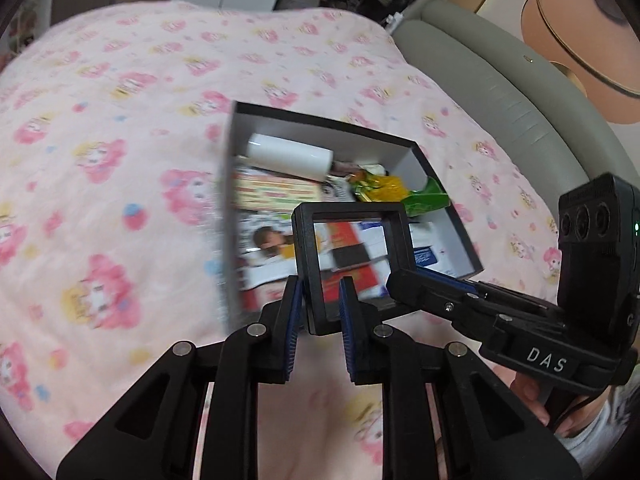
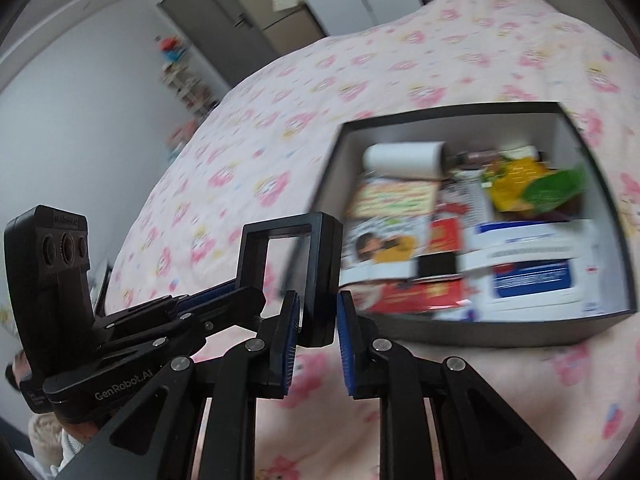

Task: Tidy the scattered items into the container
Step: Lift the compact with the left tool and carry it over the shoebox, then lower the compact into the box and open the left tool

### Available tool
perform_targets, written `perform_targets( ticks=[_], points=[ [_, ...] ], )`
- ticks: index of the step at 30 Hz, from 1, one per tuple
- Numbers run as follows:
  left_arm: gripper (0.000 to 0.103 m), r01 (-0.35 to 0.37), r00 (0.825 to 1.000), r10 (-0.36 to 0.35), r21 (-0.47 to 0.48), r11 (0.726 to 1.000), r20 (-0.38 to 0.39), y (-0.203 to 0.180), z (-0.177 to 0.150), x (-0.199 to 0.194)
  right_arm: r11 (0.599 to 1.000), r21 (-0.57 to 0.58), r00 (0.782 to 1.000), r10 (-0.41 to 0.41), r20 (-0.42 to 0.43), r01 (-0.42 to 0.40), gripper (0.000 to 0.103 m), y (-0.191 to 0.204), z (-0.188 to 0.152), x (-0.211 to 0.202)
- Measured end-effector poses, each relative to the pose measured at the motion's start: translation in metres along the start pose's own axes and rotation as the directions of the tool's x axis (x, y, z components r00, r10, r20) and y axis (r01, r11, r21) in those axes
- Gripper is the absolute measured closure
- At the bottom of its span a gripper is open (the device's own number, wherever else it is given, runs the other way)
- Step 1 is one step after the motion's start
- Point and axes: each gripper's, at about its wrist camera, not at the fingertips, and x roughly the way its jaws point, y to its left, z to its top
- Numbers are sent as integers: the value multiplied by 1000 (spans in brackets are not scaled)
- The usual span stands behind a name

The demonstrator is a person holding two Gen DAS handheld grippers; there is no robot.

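Note:
A black square frame with a clear pane is held above the near edge of the dark open box. My left gripper is shut on the frame's lower left side, and my right gripper is shut on its other side. In the left wrist view the right gripper reaches in from the right. In the right wrist view the left gripper reaches in from the left. The box holds a white cylinder, printed cartons and yellow and green packets.
The box lies on a bed with a pink cartoon-print cover. A grey padded headboard curves along the right. White walls, grey doors and shelves stand beyond the bed.

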Motion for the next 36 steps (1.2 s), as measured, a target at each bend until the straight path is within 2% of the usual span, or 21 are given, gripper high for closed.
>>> perform_targets(
  ticks=[2, 5, 8, 12, 13, 15, 18, 21, 24, 26, 28, 30, 32, 34, 36],
  points=[
    [86, 15, 999, -16, -10, 1000, -29, -4, 10, 20, 1000, 14, 1000, -20, 5, 19, 87, -15, 8, 0],
    [86, -1, 996, -1, -18, 1000, -84, -12, 24, 52, 998, 27, 998, -54, -15, 55, 86, -38, 22, 7],
    [86, -28, 992, 27, -6, 1000, -121, -20, 35, 77, 994, 36, 995, -98, -18, 99, 85, -56, 32, 17],
    [86, -75, 985, 73, -10, 997, -156, -25, 48, 109, 989, 103, 994, -101, -47, 105, 85, -87, 39, 31],
    [85, -87, 984, 82, -20, 996, -159, -25, 50, 115, 987, 115, 993, -109, -54, 115, 85, -92, 40, 34],
    [74, -131, 978, 122, -38, 991, -170, -23, 54, 128, 982, 124, 989, -139, -53, 145, 85, -102, 43, 38],
    [74, -106, 985, 98, -51, 993, -145, -25, 54, 123, 975, 130, 984, -178, -17, 178, 85, -109, 46, 31],
    [74, -100, 989, 98, -14, 995, -114, -31, 45, 107, 979, 126, 987, -162, 15, 159, 86, -111, 40, 15],
    [74, -72, 985, 77, 32, 997, -157, -37, 36, 102, 984, 118, 991, -137, 0, 136, 86, -109, 29, 9],
    [74, -82, 976, 96, 78, 994, -196, -42, 31, 105, 985, 116, 992, -126, -17, 127, 86, -107, 23, 10],
    [74, -95, 973, 119, 124, 988, -200, -47, 27, 109, 987, 102, 992, -117, -38, 120, 86, -101, 17, 14],
    [77, -104, 969, 127, 119, 987, -211, -47, 31, 119, 990, 72, 992, -115, -61, 119, 85, -96, 17, 24],
    [77, -103, 969, 124, 108, 989, -213, -44, 39, 129, 984, 63, 984, -159, -80, 164, 86, -95, 20, 32],
    [77, -75, 969, 89, 71, 995, -231, -39, 48, 139, 978, 99, 980, -172, -103, 182, 86, -104, 25, 39],
    [77, -88, 969, 101, 67, 994, -227, -38, 54, 148, 972, 130, 978, -186, -95, 198, 86, -112, 32, 40]
  ],
)
